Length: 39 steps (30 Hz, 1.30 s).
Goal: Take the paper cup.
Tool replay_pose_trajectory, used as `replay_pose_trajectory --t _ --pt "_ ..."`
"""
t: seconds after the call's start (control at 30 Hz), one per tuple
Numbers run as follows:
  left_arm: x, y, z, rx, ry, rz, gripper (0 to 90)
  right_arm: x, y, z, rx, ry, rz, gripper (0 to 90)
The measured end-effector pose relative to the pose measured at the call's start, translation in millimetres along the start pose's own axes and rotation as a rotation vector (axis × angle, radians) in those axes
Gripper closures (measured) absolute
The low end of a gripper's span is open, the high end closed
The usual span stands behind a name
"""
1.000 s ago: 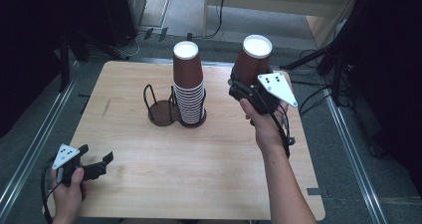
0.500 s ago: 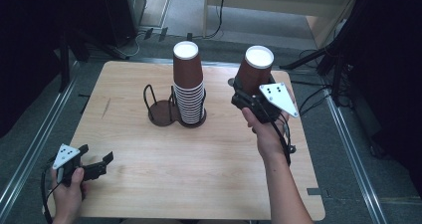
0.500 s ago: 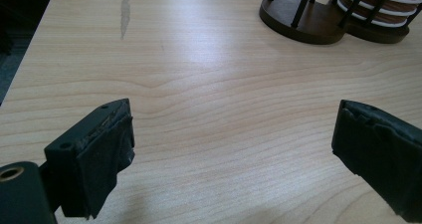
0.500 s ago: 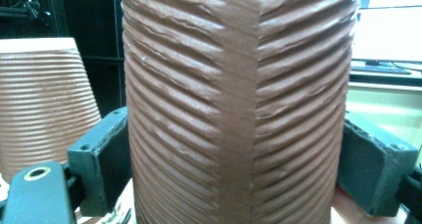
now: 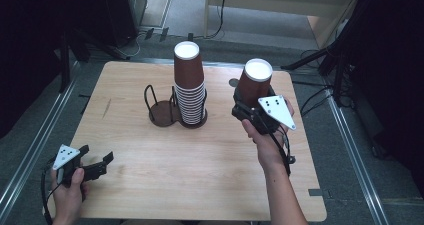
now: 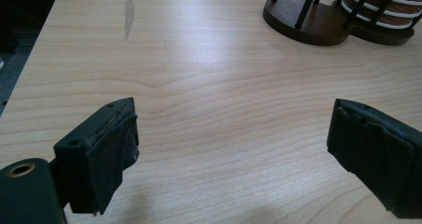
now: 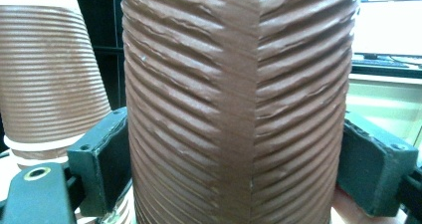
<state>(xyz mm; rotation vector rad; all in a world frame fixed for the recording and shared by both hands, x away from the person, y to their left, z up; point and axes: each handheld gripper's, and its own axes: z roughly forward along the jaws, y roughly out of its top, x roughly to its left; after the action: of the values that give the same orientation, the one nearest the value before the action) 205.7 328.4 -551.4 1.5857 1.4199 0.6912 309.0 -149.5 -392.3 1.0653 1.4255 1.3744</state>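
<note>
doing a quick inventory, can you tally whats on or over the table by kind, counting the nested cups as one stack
Stack of upside-down brown ribbed cups in the holder: 1
Single brown ribbed cup clamped upside down in the right gripper: 1
Dark two-ring cup holder, one ring vacant: 1
Handheld grippers, right plus left gripper, which is open with nothing in it: 2
Total: 5

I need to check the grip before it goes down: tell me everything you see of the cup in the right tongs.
The cup is brown ribbed paper, upside down, its white base facing up. It tapers toward that base, and a vertical seam runs down its side. The right tongs clamp it from both sides, pads pressed on the ribs. It is held upright, right of the cup stack and apart from it.
</note>
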Motion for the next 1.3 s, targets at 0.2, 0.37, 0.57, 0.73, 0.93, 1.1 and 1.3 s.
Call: replay_pose_trajectory --t 0.2,0.37,0.57,0.73,0.93,1.1,1.3 --pt "-1.4 1.5 -1.9 0.008 0.012 0.017 6.8 -2.3 -13.1 -4.9 0.017 0.0 0.008 12.6" --pt "-4.4 4.9 -4.3 0.004 0.048 0.048 1.4 -2.2 -25.1 -9.0 0.037 -0.005 0.013 12.6" --pt "-9.2 12.7 -5.3 -0.01 0.038 0.055 1.5 -3.2 -32.6 -12.5 0.041 -0.009 0.02 12.5" --pt "-19.1 25.3 -5.2 -0.037 0.007 0.052 1.4 -5.4 -38.1 -17.1 0.045 -0.015 0.012 12.6" --pt "-27.2 36.3 -2.3 -0.047 -0.025 0.049 1.4 -6.7 -44.8 -23.1 0.051 -0.012 0.018 12.6" --pt "-31.7 47.1 0.6 -0.064 -0.055 0.025 1.4 -6.8 -53.9 -28.3 0.059 -0.016 0.011 12.6" --pt "-39.6 60.4 3.8 -0.08 -0.099 0.001 1.4 -5.8 -65.6 -33.8 0.081 -0.013 0.025 12.6"
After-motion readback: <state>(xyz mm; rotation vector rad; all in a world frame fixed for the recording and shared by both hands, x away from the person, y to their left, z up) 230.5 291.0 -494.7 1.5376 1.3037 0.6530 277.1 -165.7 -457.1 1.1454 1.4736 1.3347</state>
